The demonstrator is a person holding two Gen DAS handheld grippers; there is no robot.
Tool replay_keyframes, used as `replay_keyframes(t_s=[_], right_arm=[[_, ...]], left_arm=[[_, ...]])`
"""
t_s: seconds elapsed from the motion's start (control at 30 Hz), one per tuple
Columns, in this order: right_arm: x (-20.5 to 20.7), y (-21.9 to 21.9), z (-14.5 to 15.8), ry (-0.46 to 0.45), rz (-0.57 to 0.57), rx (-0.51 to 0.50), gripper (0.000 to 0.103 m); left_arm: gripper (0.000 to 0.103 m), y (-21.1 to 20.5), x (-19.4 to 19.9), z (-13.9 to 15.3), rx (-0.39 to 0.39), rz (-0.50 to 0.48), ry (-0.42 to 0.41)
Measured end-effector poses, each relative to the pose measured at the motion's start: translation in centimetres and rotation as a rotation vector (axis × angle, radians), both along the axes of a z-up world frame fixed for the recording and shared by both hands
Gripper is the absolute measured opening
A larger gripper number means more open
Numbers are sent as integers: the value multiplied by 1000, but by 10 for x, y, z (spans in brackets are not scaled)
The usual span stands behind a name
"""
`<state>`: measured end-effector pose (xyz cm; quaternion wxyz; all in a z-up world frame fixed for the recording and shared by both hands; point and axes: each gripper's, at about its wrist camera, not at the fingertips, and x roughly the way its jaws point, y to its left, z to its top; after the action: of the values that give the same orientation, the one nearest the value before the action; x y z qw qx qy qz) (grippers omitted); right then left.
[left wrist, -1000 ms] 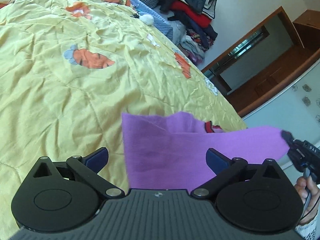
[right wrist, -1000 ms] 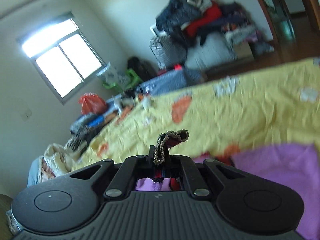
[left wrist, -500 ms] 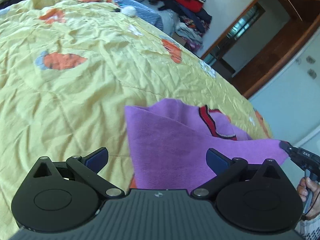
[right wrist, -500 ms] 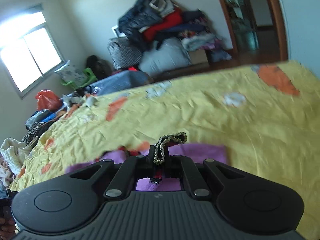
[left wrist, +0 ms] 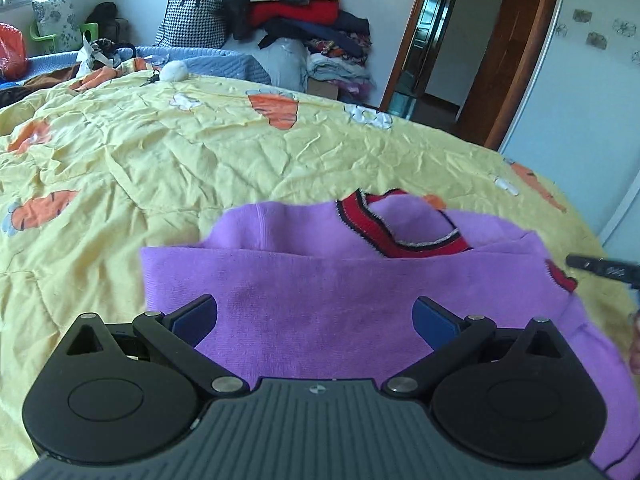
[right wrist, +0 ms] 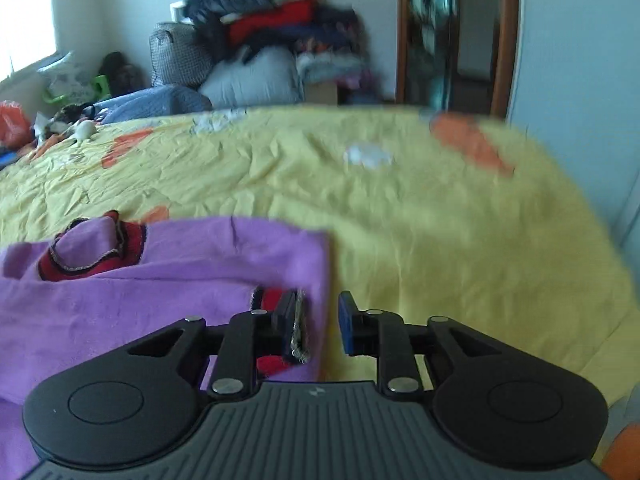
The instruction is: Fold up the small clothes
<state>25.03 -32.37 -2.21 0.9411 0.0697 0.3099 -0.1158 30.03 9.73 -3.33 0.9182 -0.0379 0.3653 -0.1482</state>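
A small purple sweater [left wrist: 320,280] with a red-and-black collar [left wrist: 400,236] lies on the yellow bedspread [left wrist: 180,152], its near part folded over. My left gripper [left wrist: 315,316] hangs open above the purple fabric, gripping nothing. In the right wrist view the sweater [right wrist: 120,300] fills the lower left. The jaws of my right gripper [right wrist: 320,328] are opening at the sweater's right edge. The red-trimmed cuff [right wrist: 276,300] still rests against the left pad, and the other pad stands clear of it. The right gripper's tip [left wrist: 600,268] shows at the sweater's right side.
The yellow bedspread with carrot prints stretches far behind and to both sides. A pile of clothes and bags [left wrist: 288,20] stands against the far wall. A wooden doorway [left wrist: 452,40] opens at the right, and the bed's edge runs near a pale wall [right wrist: 580,60].
My right gripper came down to the bed with the cuff, laid the sleeve across the sweater, and its jaws parted. The left gripper's view rolled level and shifted over the sweater.
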Motion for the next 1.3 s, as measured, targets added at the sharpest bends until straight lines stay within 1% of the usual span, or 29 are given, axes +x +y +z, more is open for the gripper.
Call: replay_keyframes(t_s=[0.03, 0.1, 0.13, 0.2, 0.23, 0.27, 0.33, 0.37, 0.4, 0.47, 0.53, 0.6, 0.67, 0.7, 0.8, 0.83, 0.87, 0.93, 0.97, 1.0, 1.03, 1.07, 1.1, 1.13, 1.17, 1.2, 1.23, 1.27, 1.3], right_arm=[[0, 6, 3, -21, 42, 4, 24], [9, 26, 4, -19, 142, 20, 24], [17, 38, 1, -1, 189, 10, 24], [36, 59, -14, 77, 259, -27, 22], [44, 66, -23, 120, 263, -61, 22], [45, 67, -25, 101, 261, -94, 22], [46, 55, -25, 105, 196, -129, 23], [46, 43, -25, 105, 147, -136, 27], [44, 29, -27, 94, 131, -112, 32], [39, 11, -26, 88, 145, -32, 34], [38, 14, -14, 96, 141, -29, 36], [36, 16, -3, 44, 179, 3, 38], [48, 18, 3, 38, 203, 7, 49], [55, 20, 3, 41, 220, -9, 49], [88, 29, 0, 60, 258, -81, 49], [100, 29, -1, 71, 270, -65, 49], [111, 29, -2, 76, 288, -20, 49], [133, 31, -10, 135, 321, 52, 48], [141, 32, -17, 170, 323, 64, 47], [143, 35, -19, 157, 326, 14, 47], [145, 39, -20, 162, 326, -61, 47], [144, 40, -21, 162, 302, -135, 55], [144, 37, -23, 160, 257, -187, 61], [142, 28, -25, 150, 217, -203, 75], [140, 15, -28, 145, 193, -148, 81], [138, -1, -30, 146, 171, -65, 85], [135, -10, -32, 147, 135, -66, 100], [129, -12, -35, 134, 109, -115, 102], [125, -16, -36, 122, 112, -103, 102]], left_arm=[[103, 1, 3, -3, 6, 9, -2], [103, 0, 9, -12, 37, 32, 5], [103, 2, 15, -18, 58, 50, 25], [103, 5, 25, -33, 120, 101, 80], [103, 8, 25, -37, 152, 121, 58], [103, 10, 23, -39, 190, 130, 39], [103, 24, 23, -42, 156, 165, 51], [103, 27, 22, -42, 165, 176, 49], [103, 29, 20, -41, 168, 179, 46], [103, 32, 19, -37, 172, 179, 59], [102, 34, 17, -29, 142, 202, 62], [103, 28, 13, -15, 137, 187, -3], [103, 12, 14, -2, 122, 134, -57], [103, 3, 20, 2, 106, 97, -68], [103, -30, 52, 2, 49, -31, -51], [103, -42, 65, -4, 38, -72, -36], [103, -52, 78, -10, 37, -104, -14], [101, -64, 104, -34, 51, -102, 86], [103, -69, 108, -39, 94, -89, 50], [103, -75, 112, -45, 192, -73, 27], [103, -75, 111, -49, 228, -64, -7], [103, -69, 113, -50, 201, -43, 0], [103, -66, 114, -50, 208, -19, -1], [103, -62, 112, -52, 206, -9, -6], [103, -59, 112, -52, 207, 0, -8], [103, -57, 112, -53, 214, 12, -10], [103, -52, 115, -51, 211, 36, -8], [103, -49, 116, -50, 208, 52, -5], [103, -50, 119, -48, 220, 50, -1]])
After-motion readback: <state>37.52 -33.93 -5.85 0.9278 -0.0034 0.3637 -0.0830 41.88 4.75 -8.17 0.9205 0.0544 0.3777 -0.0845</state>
